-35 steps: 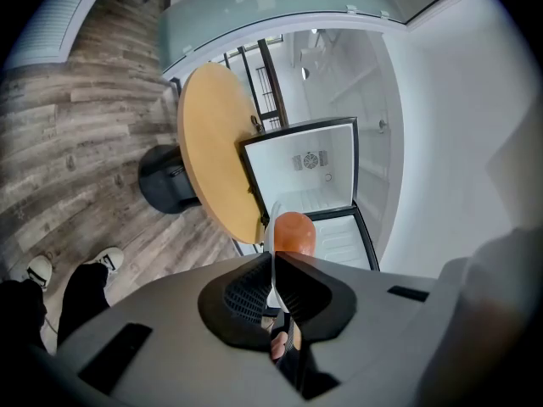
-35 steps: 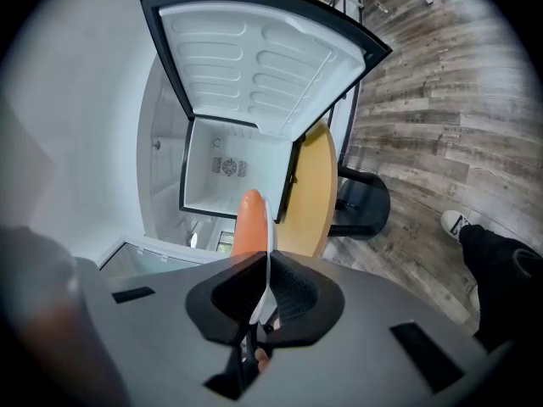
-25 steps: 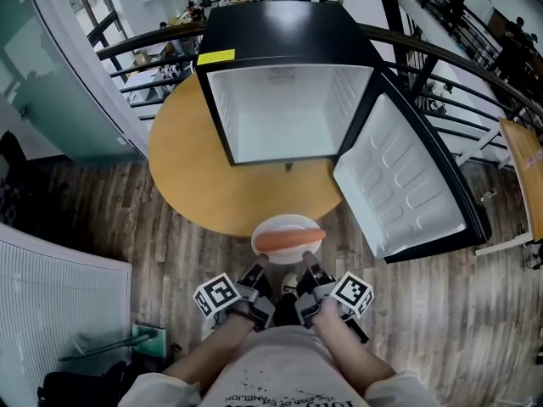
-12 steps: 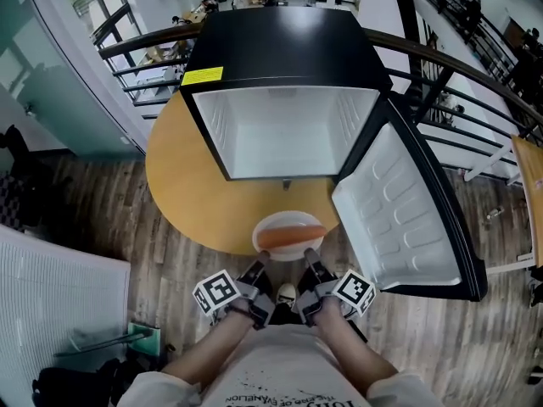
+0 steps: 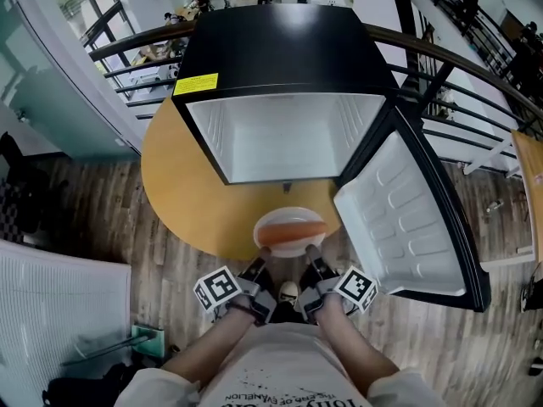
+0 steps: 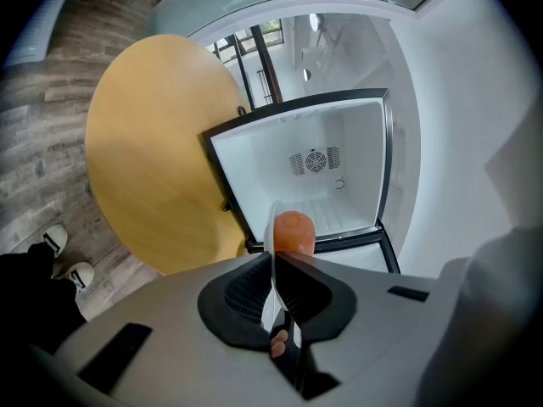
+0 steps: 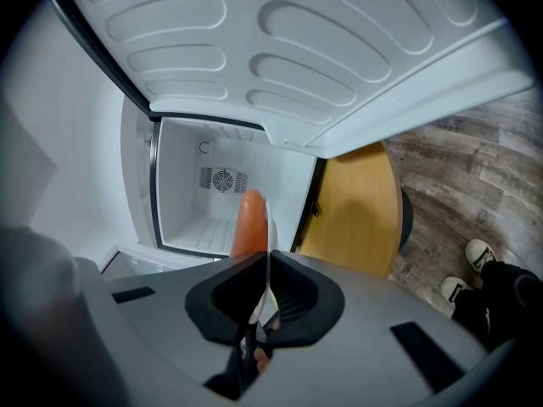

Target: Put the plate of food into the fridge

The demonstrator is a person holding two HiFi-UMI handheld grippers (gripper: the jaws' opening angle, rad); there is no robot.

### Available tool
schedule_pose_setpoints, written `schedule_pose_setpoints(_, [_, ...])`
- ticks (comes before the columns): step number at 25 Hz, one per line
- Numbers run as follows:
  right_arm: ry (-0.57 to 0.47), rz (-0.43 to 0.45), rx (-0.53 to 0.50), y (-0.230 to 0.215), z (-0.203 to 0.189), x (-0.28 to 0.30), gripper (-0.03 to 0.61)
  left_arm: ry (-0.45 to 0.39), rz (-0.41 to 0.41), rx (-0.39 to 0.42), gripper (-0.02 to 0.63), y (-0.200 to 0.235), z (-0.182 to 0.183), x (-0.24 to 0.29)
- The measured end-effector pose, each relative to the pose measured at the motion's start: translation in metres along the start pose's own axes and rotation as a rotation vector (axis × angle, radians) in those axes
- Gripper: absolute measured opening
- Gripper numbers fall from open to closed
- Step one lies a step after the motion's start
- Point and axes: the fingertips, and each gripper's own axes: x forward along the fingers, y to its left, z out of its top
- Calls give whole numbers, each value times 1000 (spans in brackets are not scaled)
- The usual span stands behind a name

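Two hand-held grippers (image 5: 260, 265) (image 5: 311, 259) grip the plate (image 5: 285, 248) (fridge (image 5: 284, 53) open).

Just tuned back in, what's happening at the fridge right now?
A person is carrying the plate, which has a long orange piece of food on it. The left hand-held gripper and the right hand-held gripper are each shut on its near rim. The fridge stands on a round wooden table with its door swung open to the right. The plate is held in front of the opening, not yet inside.
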Motion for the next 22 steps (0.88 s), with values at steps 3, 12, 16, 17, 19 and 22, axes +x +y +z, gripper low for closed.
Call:
schedule_pose_setpoints(3, [-6,-7,6,0,-3,9,32,11,4,-2,32,3,9,3])
schedule_pose_setpoints(12, [-30,-16,3,0,4,36,32,34,-6,-25,32,6,34,22])
schedule_pose_setpoints(16, [-36,-9,5,2,9,51,32,37,-16,-30,32,8,46,33])
schedule_pose_setpoints(17, [-38,-8,6,2,9,55,32,37,-17,-29,32,9,49,35])
schedule_pose_setpoints(19, [-40,-8,6,1,10,63,32,36,-16,-31,32,12,55,40])
schedule_pose_setpoints(22, [-42,-23,5,-3,12,75,34,38,-14,-42,32,19,64,48])
